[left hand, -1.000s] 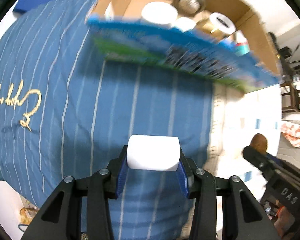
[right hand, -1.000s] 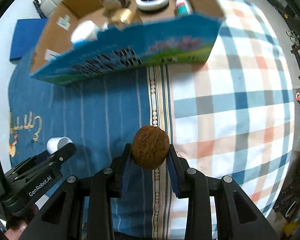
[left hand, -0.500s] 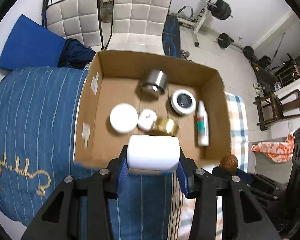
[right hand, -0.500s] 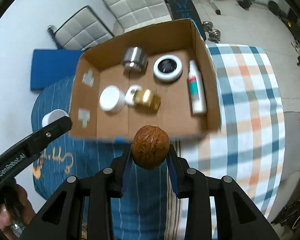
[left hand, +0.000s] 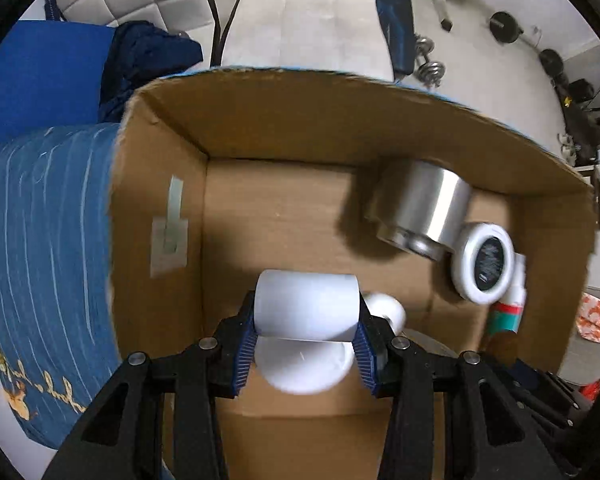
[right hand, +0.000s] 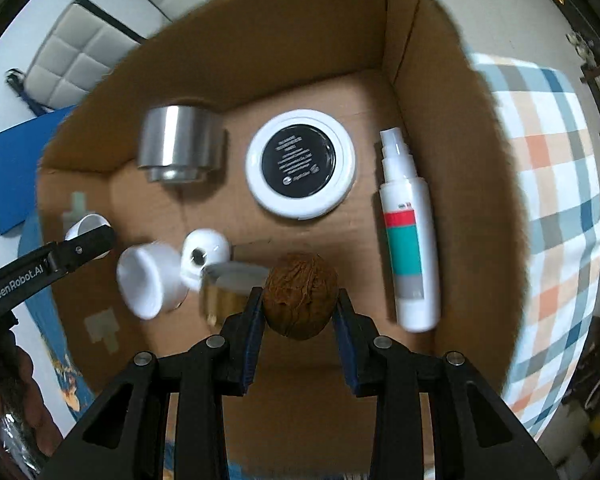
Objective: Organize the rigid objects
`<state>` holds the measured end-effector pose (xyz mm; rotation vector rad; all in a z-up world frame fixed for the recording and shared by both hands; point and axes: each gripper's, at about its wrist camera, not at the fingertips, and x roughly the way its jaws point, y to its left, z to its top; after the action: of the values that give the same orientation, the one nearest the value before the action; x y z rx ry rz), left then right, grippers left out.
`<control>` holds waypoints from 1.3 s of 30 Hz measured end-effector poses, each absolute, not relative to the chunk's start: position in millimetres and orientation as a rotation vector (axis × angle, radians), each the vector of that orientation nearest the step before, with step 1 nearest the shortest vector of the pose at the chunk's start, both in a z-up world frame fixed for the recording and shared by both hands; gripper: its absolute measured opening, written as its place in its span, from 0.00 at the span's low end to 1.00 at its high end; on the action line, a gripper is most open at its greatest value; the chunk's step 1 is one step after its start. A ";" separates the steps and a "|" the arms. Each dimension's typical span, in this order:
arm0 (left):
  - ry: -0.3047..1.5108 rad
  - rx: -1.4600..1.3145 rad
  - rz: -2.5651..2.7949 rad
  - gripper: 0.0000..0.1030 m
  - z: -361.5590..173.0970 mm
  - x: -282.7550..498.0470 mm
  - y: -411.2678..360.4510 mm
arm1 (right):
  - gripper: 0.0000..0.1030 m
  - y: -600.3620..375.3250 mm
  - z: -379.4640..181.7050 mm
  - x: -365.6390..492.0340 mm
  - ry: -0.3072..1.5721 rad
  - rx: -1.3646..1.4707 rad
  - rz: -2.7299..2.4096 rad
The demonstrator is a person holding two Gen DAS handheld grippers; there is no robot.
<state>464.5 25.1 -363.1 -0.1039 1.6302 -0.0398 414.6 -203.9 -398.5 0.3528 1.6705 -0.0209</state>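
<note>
My left gripper (left hand: 306, 334) is shut on a white cylinder (left hand: 307, 306) and holds it inside the open cardboard box (left hand: 160, 184), above a white jar (left hand: 304, 366). My right gripper (right hand: 298, 314) is shut on a brown walnut (right hand: 300, 294) and holds it over the box floor (right hand: 364, 92), near the front wall. The left gripper (right hand: 86, 240) also shows at the left of the right wrist view, with the white cylinder (right hand: 85, 224) at its tip.
In the box lie a steel cup (right hand: 180, 146), a round white tin with a black label (right hand: 300, 164), a white spray bottle (right hand: 410, 240), a white jar (right hand: 150, 282), a small white ball-shaped item (right hand: 204, 256) and a gold-sided jar (right hand: 228, 288). Blue striped cloth (left hand: 40, 240) lies left, plaid cloth (right hand: 556, 200) right.
Both grippers have moved forward and down from above the box's front wall into the box, each still holding its object. The box contents now look much closer.
</note>
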 end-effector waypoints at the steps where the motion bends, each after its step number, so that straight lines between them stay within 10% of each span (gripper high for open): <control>1: 1.644 -0.092 -0.031 0.39 -369.6 468.4 26.4 | 0.35 -201.9 -404.1 418.1 1.685 0.342 -0.027; 16: 1.696 -0.088 -0.025 0.42 -375.6 476.7 37.9 | 0.38 -190.1 -425.3 438.5 1.733 0.235 -0.069; 26: 1.516 -0.090 -0.045 0.84 -307.9 436.5 37.5 | 0.58 -205.2 -373.6 418.0 1.638 0.184 -0.047; 39: 1.343 -0.075 -0.034 0.90 -233.2 346.4 34.2 | 0.82 -190.1 -302.6 358.4 1.500 0.096 0.013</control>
<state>346.4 34.2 -233.2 -0.0752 1.3431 -0.0342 358.4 -190.1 -302.6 0.0959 1.5001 0.0135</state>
